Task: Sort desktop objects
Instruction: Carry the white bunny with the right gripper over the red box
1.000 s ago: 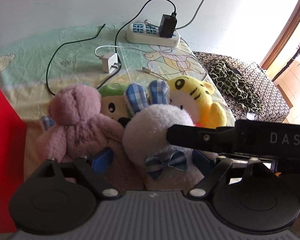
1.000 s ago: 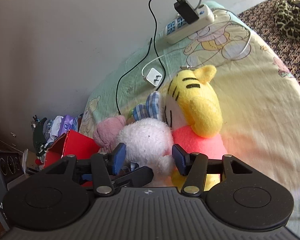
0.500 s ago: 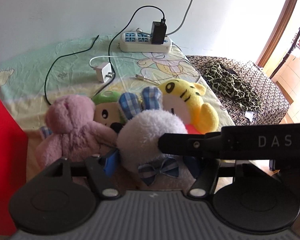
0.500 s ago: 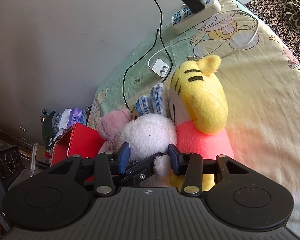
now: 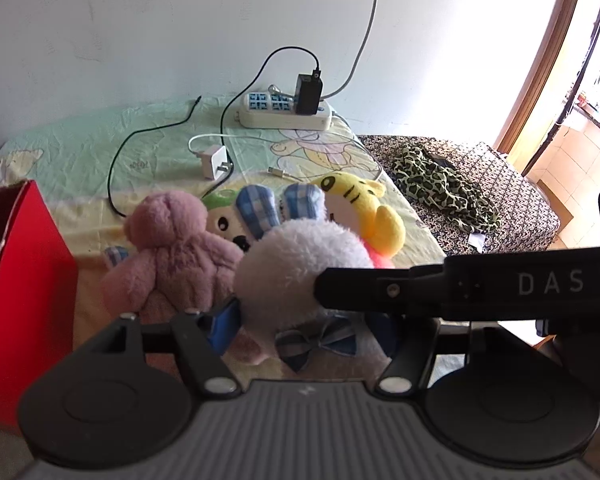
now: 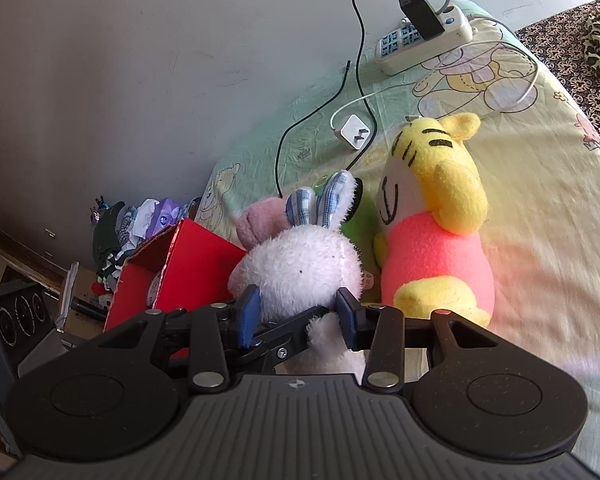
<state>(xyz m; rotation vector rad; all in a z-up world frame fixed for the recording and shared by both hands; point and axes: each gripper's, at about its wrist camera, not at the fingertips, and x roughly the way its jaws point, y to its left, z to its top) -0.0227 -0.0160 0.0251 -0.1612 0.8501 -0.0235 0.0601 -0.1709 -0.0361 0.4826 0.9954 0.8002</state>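
On the cartoon-print surface (image 6: 540, 184), beside the red box (image 6: 188, 264), the white rabbit plush (image 6: 300, 268) is leaning against the yellow tiger plush (image 6: 436, 216) and pink bear plush (image 5: 172, 248). The right gripper (image 6: 298, 314) is pinching its body, jaws narrowed into the fur; the left gripper (image 5: 304, 326) is squeezing near the bow. It's looking light and squashy (likely sagging), so gripping the body seems best
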